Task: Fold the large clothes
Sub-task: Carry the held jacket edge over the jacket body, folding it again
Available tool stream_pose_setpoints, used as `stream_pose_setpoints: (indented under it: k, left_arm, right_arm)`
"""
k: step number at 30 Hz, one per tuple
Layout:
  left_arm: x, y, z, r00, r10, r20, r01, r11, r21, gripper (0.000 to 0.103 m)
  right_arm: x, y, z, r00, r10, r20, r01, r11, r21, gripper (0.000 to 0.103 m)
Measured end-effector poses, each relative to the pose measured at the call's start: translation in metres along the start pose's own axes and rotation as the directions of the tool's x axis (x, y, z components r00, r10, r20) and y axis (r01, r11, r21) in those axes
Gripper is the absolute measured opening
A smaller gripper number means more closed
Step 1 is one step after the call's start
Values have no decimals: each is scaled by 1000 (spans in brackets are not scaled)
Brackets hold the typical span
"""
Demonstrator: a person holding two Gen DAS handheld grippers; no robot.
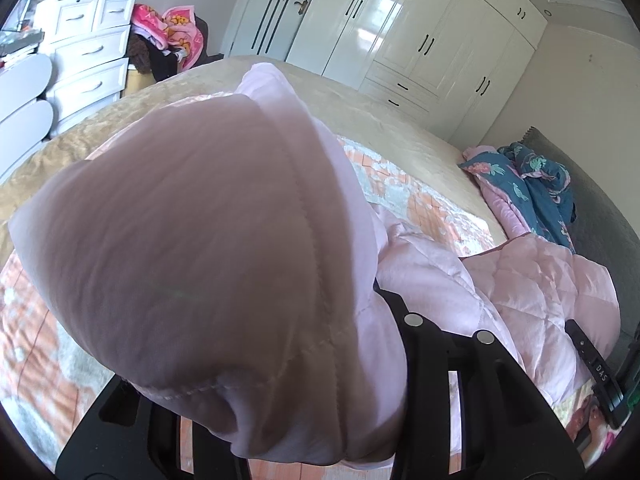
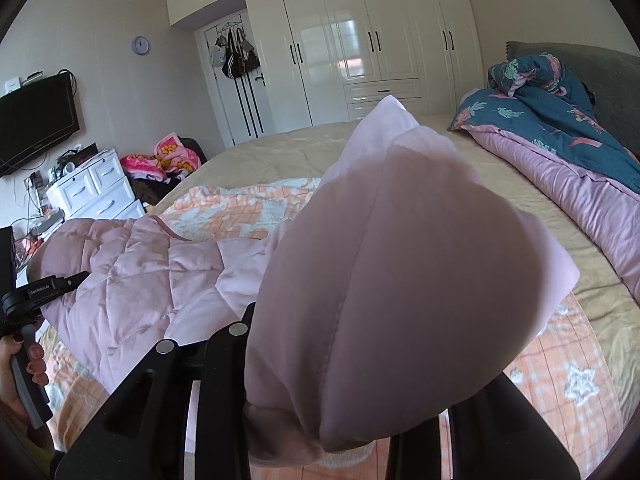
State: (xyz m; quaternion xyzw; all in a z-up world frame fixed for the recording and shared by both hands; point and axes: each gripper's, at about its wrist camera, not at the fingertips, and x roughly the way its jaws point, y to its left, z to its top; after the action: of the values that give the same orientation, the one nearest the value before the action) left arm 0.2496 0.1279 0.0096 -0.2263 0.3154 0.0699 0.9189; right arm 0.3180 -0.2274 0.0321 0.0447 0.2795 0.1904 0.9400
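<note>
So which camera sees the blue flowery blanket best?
The right wrist view: the blue flowery blanket lies large at the upper right, and its pink underside shows too. The left wrist view has it smaller, bunched near the right edge.

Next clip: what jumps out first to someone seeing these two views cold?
A pale pink quilted jacket dominates: each gripper has a bunched fold of it between its fingers, filling the lens, with the rest trailing over the orange patterned blanket on the bed. Behind, a teal floral duvet is heaped by the headboard, before glossy white wardrobes.
</note>
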Motion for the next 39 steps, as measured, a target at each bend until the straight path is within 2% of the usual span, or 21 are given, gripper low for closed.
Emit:
stream_pose_setpoints:
  k: [13,39]
  left_arm:
    - [-22,9,-18,1000,3,-7,-3,1000,-13,31]
    - [-48,24,-62,999,22,-31,-22,1000,-3,32]
  right_arm:
    - [-26,11,-20,1000,-1,-9,1,1000,1,29]
    - [-52,-2,-59,999,4,-40,-3,999,34,29]
